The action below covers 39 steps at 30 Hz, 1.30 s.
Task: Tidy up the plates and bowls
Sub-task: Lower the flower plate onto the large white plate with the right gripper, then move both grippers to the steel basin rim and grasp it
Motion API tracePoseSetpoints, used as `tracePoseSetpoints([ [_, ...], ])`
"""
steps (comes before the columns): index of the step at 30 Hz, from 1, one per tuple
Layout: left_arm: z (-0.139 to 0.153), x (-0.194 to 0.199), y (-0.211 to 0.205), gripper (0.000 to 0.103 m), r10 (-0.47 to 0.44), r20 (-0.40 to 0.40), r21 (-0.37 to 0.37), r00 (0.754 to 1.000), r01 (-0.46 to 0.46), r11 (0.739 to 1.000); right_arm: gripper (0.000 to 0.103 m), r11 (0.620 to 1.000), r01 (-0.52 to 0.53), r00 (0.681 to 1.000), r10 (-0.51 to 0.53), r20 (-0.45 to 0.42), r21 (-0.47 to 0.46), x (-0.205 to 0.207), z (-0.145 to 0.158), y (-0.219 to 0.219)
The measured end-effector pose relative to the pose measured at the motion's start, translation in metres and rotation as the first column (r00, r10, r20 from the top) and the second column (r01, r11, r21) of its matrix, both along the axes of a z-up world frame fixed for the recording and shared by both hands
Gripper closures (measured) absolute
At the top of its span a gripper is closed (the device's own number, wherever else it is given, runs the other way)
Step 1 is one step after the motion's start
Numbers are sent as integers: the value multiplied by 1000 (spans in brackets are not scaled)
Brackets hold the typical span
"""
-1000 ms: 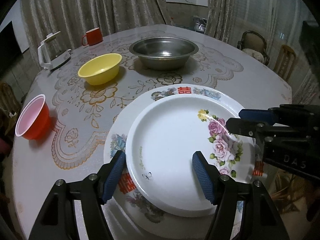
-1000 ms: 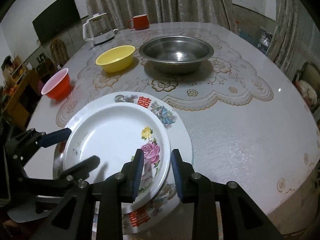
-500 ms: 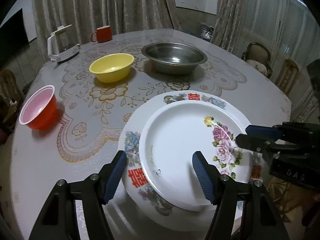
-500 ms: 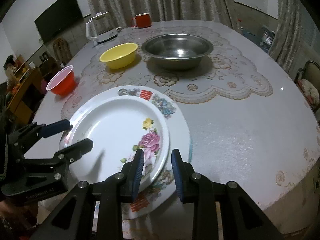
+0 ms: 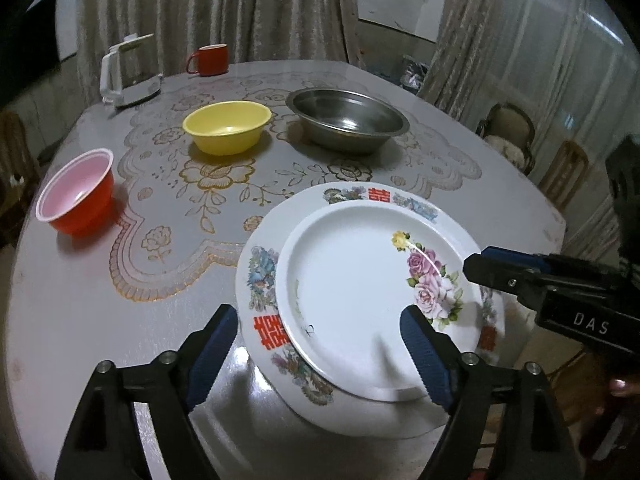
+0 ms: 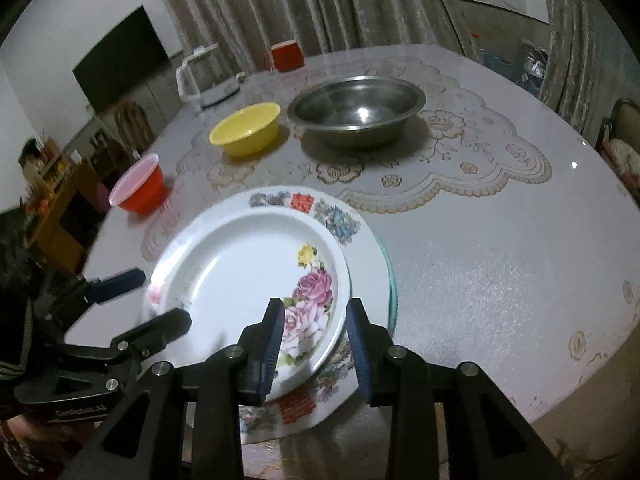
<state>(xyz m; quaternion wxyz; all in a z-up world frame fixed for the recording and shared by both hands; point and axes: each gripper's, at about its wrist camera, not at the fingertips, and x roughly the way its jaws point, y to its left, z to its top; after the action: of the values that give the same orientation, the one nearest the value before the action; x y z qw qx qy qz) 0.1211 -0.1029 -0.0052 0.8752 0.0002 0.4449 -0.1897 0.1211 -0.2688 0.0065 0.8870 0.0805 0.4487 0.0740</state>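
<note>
Small plate [image 5: 352, 300]: white, rose print on one side, nested on the big plate [image 5: 264, 280] at the near edge of the table [image 5: 80, 300]. Sits off-centre toward the right gripper's side.

Big plate: white, scalloped, red characters and floral panels on the rim. A teal edge under it in the right wrist view, possibly a third plate; cannot tell.

Handling, judged: ceramic or melamine, stiff, glazed and slick, chip-prone at the rim. Light enough for one gripper, but prone to tip if pinched at a single rim point. Best hold: the raised rim, pads above and below, or opposite edges with both grippers.

Left gripper [image 5: 316, 350]: spread wide and opening, pads either side of the near rim of the plates, pressing on nothing.

Right gripper [image 6: 316, 336]: jaws narrow and opening, straddling the small plate's rim by the roses. Contact looks released or nearly so.

Bowls, farther back, unstacked:
- red bowl [image 5: 78, 196], pale inside, far left;
- yellow bowl [image 5: 226, 126], centre;
- steel bowl [image 5: 348, 120], largest, right of the yellow.

Other: kettle [image 5: 128, 70] and red mug [image 5: 210, 59] at the far edge.

Status, judged: plates stacked; bowls still to nest, likely smaller into steel.
</note>
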Motion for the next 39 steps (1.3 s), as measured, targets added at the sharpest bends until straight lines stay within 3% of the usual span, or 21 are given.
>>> tracePoseSetpoints([
  [8,14,9,19,8,62,-4,-93,998,-62,994,63,996,41,998,-45,48,78,5,15,-14],
  [13,15,25,26,7,98,-22,-83,995,-100,992,60,991,99,994,-103,38,95,17,15,-32],
  [21,19,54,23,5,123,-47,-82,991,-126,989,46,988,143,986,-147,77,58,44,12,-58],
  [39,9,148,0,5,126,-164,-90,978,-142,986,46,973,198,967,-214,137,118,165,-8,-118],
])
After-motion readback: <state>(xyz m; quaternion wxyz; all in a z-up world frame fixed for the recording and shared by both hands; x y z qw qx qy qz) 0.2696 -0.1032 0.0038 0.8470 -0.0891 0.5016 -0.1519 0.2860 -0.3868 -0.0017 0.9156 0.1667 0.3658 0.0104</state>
